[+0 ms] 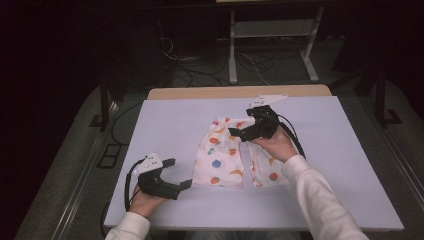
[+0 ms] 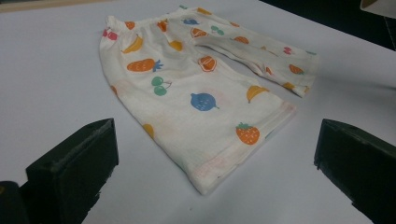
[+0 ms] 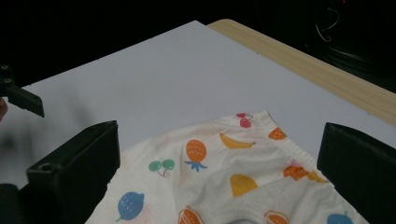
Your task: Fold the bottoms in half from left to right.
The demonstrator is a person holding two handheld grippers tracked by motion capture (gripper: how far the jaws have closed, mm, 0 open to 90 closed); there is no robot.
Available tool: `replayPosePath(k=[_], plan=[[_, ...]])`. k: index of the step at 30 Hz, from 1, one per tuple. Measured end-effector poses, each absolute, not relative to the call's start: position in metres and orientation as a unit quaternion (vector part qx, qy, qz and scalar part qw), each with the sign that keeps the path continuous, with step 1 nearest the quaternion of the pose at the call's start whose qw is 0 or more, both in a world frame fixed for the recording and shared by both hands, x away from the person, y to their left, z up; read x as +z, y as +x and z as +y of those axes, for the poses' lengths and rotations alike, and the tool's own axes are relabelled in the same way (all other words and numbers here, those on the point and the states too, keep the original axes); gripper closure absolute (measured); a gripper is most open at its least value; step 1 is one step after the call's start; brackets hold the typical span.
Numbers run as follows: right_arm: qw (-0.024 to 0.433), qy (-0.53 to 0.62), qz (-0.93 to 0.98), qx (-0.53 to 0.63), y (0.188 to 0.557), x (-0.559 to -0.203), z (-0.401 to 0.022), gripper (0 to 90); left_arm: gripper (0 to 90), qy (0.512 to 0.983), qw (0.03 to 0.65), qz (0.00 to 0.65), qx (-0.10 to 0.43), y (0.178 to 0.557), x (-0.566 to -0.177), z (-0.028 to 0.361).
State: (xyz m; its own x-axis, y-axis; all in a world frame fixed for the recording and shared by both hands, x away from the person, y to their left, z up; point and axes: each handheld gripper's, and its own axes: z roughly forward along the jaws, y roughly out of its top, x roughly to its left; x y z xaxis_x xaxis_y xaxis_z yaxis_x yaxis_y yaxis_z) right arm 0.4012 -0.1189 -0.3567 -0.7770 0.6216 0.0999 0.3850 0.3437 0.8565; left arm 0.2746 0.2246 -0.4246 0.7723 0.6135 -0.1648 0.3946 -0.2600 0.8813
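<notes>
A small pair of white trousers (image 1: 225,155) printed with coloured fruit lies flat in the middle of the white mat (image 1: 165,120), waistband toward the far edge. My right gripper (image 1: 242,122) hovers over the waistband end, jaws wide apart and holding nothing. In the right gripper view the trousers (image 3: 224,177) lie below and between the open jaws. My left gripper (image 1: 178,173) rests near the mat's front left, just left of the leg hems, also open. In the left gripper view the nearer leg hem (image 2: 243,140) lies between and beyond the jaws, untouched.
A strip of wooden tabletop (image 1: 240,92) shows past the mat's far edge. Behind it stand a white metal frame (image 1: 270,30) and loose cables (image 1: 200,70) on the dark floor. Bare mat lies to the left and right of the trousers.
</notes>
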Motion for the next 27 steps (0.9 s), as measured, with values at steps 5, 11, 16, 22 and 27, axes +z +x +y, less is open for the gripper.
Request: replayPosePath(k=[5,11,16,22,27], plan=[[0.121,0.308,0.812,0.481,0.409,-0.357,-0.110,0.0,0.0,0.785,0.519,0.321,0.106,0.275,-0.424,0.225],[0.119,0.307,0.812,0.481,0.420,-0.360,-0.100,0.0,0.0,0.784,0.521,0.321,0.105,0.275,-0.424,0.225],[0.121,0.311,0.813,0.477,0.427,-0.363,-0.096,0.0,0.0,0.785,0.522,0.319,0.103,0.275,-0.424,0.225],[0.122,0.320,0.811,0.475,0.437,-0.368,-0.093,0.0,0.0,0.784,0.522,0.319,0.103,0.275,-0.424,0.225],[0.132,0.334,0.806,0.470,0.444,-0.376,-0.092,0.0,0.0,0.785,0.521,0.318,0.103,0.275,-0.424,0.225]])
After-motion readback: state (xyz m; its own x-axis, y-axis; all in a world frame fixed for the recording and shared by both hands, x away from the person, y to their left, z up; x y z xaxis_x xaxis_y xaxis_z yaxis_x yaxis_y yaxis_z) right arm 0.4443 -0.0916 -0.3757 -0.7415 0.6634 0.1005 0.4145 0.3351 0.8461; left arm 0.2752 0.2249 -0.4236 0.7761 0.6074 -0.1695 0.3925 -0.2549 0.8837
